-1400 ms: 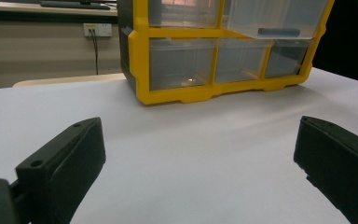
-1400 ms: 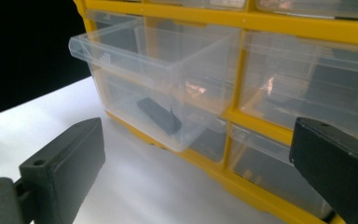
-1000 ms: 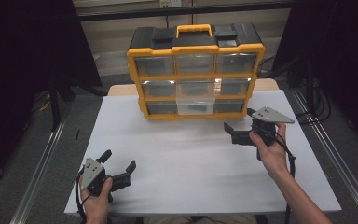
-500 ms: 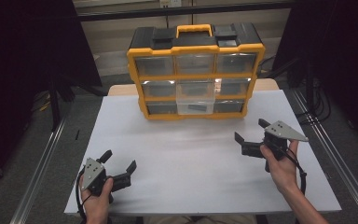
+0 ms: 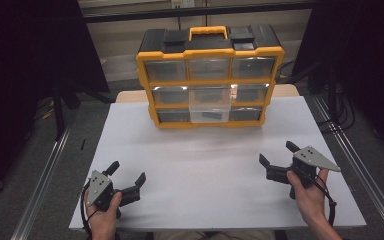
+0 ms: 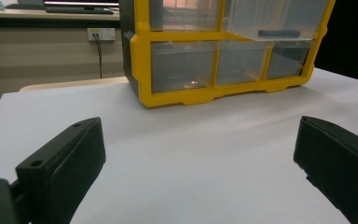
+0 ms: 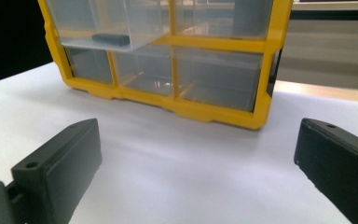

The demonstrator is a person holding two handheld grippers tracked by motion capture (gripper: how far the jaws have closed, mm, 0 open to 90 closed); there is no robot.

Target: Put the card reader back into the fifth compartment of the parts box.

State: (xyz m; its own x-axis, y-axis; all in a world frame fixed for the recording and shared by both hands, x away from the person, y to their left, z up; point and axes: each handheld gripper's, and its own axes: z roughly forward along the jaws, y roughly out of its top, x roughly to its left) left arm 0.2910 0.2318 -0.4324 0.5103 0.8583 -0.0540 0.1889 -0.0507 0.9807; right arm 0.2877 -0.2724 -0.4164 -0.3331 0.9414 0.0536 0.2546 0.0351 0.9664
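You hold your left gripper (image 5: 128,179) and right gripper (image 5: 275,158) low over the white table (image 5: 205,160), jaws spread wide and empty, well apart from the yellow drawer box (image 5: 209,75) at the far edge.

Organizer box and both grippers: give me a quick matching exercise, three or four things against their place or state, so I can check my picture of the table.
Things:
1. carry handle
2. middle drawer
3. left gripper
4. right gripper

States:
A. pulled out, dark item inside
B. open, near table's front left
C. yellow, on top of the box
D. open, near table's right edge

Pairs: 1-C, 2-A, 3-B, 4-D
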